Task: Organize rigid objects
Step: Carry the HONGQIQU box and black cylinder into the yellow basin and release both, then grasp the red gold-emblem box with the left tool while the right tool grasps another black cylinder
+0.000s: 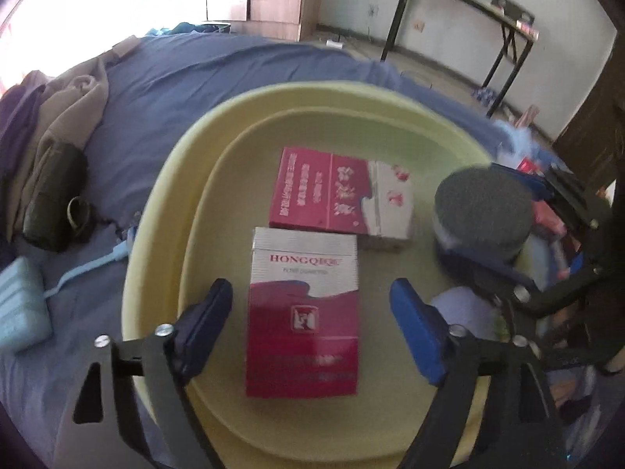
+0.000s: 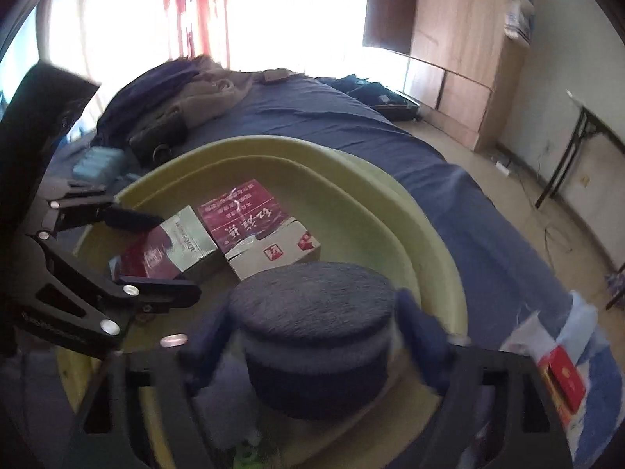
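Cigarette packs and round sponge sit inside yellow basin [image 1: 156,234] on blue-sheeted bed [image 1: 164,78]. Left gripper [image 1: 312,320] over basin's near side, jaws spread apart, HONGQIQU pack [image 1: 302,312] lying flat between them, pads clear of it. Right gripper [image 2: 312,336] at basin's right edge, jaws wide, straddling grey round sponge [image 2: 316,312]; contact blurred. Second red pack [image 1: 340,191] lies at basin centre, just beyond first. Clothes pile [image 1: 50,129] past basin's left rim.
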A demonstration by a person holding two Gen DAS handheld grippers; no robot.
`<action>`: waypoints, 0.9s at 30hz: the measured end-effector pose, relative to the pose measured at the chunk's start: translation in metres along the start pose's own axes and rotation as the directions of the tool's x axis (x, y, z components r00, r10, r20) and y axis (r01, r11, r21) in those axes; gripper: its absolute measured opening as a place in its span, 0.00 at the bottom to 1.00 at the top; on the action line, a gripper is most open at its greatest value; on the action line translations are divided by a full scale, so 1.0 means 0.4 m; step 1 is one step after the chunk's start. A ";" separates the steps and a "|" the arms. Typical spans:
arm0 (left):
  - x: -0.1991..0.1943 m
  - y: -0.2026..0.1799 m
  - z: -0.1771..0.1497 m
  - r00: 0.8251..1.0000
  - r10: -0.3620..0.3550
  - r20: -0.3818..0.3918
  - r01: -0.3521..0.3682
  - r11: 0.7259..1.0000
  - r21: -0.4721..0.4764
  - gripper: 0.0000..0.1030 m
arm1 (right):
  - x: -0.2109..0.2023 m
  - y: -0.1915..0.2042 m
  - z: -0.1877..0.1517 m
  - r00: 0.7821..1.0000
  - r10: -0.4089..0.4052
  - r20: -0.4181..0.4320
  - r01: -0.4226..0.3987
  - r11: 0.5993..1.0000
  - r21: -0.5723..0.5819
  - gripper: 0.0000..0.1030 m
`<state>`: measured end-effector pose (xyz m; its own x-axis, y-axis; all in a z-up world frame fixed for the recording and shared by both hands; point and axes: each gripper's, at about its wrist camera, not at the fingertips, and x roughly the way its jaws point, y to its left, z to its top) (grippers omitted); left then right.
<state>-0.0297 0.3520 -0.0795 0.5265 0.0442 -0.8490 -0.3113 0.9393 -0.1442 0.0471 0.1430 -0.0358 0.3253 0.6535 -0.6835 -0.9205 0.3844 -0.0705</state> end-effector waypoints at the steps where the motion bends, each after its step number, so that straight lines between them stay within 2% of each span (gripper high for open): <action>1: -0.017 -0.005 0.003 1.000 0.012 0.024 -0.012 1.000 -0.009 0.91 | -0.036 -0.012 -0.004 0.999 -0.010 0.039 0.010 1.000 0.005 0.95; 2: -0.036 -0.012 0.005 0.998 0.024 0.053 -0.023 1.000 -0.016 0.97 | -0.072 -0.016 -0.005 0.996 -0.034 0.077 0.034 0.999 0.005 0.96; 3: -0.060 -0.028 0.010 0.996 0.014 0.083 -0.013 1.000 -0.013 1.00 | -0.132 -0.030 -0.009 0.985 -0.087 0.152 0.086 0.996 0.011 0.98; 5: -0.096 -0.087 0.025 0.992 -0.045 0.115 0.043 0.999 0.022 1.00 | -0.268 -0.080 -0.029 0.954 -0.161 0.252 0.146 0.986 0.077 1.00; 8: -0.109 -0.216 0.045 0.986 -0.121 0.118 0.109 0.989 0.101 1.00 | -0.435 -0.167 -0.089 0.921 -0.267 0.282 0.224 0.959 0.176 1.00; 11: -0.070 -0.409 0.050 0.977 -0.210 0.048 0.192 0.951 0.243 1.00 | -0.581 -0.283 -0.203 0.886 -0.407 0.221 0.342 0.896 0.282 1.00; 14: -0.012 -0.562 0.041 0.973 -0.228 -0.029 0.224 0.914 0.339 1.00 | -0.674 -0.401 -0.353 0.848 -0.521 0.102 0.447 0.804 0.393 1.00; 15: 0.020 -0.616 0.042 0.976 -0.216 -0.033 0.214 0.915 0.341 1.00 | -0.700 -0.451 -0.422 0.828 -0.558 0.044 0.485 0.755 0.441 1.00; 17: 0.063 -0.676 0.048 0.983 -0.180 -0.043 0.184 0.925 0.332 1.00 | -0.727 -0.505 -0.499 0.811 -0.585 0.001 0.506 0.702 0.501 1.00; 19: 0.084 -0.709 0.061 0.981 -0.183 -0.059 0.192 0.928 0.319 1.00 | -0.753 -0.567 -0.580 0.791 -0.611 -0.031 0.513 0.636 0.577 1.00; 21: 0.096 -0.731 0.090 0.986 -0.160 -0.039 0.164 0.936 0.311 1.00 | -0.764 -0.599 -0.625 0.785 -0.618 -0.034 0.508 0.613 0.606 1.00; 24: 0.100 -0.742 0.118 0.992 -0.123 -0.011 0.120 0.942 0.314 1.00 | -0.768 -0.620 -0.671 0.759 -0.649 -0.047 0.531 0.575 0.623 1.00; 25: 0.109 -0.742 0.126 0.994 -0.112 -0.017 0.112 0.943 0.314 1.00 | -0.761 -0.622 -0.678 0.760 -0.648 -0.045 0.529 0.576 0.623 1.00; 27: 0.141 -0.739 0.144 0.996 -0.080 -0.049 0.091 0.948 0.304 1.00 | -0.726 -0.616 -0.685 0.791 -0.611 -0.034 0.501 0.615 0.608 1.00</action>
<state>0.1377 0.0963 -0.0556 0.5103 -0.0474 -0.8587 -0.0070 0.9982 -0.0593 0.1202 -0.3202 -0.0192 0.8124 0.2602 -0.5219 -0.2717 0.9608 0.0561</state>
